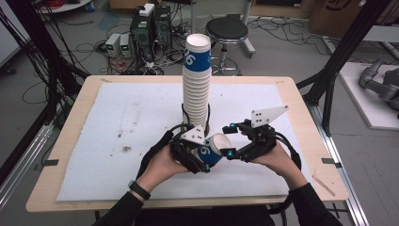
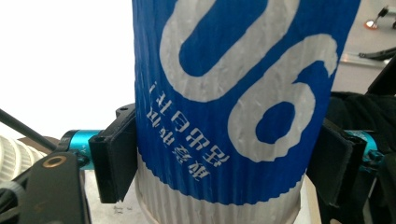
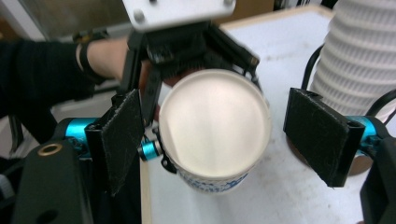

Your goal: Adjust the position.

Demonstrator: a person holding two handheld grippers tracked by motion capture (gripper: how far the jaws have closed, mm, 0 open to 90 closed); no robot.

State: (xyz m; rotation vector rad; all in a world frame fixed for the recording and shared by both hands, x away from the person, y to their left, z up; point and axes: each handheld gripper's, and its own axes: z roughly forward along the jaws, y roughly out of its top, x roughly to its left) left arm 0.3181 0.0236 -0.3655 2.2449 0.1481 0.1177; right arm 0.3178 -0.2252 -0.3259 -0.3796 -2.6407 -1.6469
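At the table w/ both claws: my left gripper (image 1: 203, 157) is clenched on a single blue-and-white paper cup (image 1: 212, 149), pads pressing its sides, as the left gripper view has it w/ a black pad flush against each flank of the cup (image 2: 233, 116). The cup lies tilted, its open mouth turned toward my right gripper (image 1: 229, 140), near the front-centre of the white mat (image 1: 117, 122) that covers the wooden table (image 1: 70, 136). In the right gripper view the cup's mouth (image 3: 215, 128) sits between my own two black pads; the left pad is at or just beside the rim, the right pad stands clear of it, so that claw is released, not gripping. My left hand (image 1: 162, 165) and right hand (image 1: 277, 160) hold the grippers just apart, cup between them. Right behind the left gripper stands the tall stack of cups (image 1: 196, 82), upright on the mat, top cup blue w/ white numerals. Beyond the table: a black stool (image 1: 227, 30) and computer boxes (image 1: 148, 28) amid cables on the floor.
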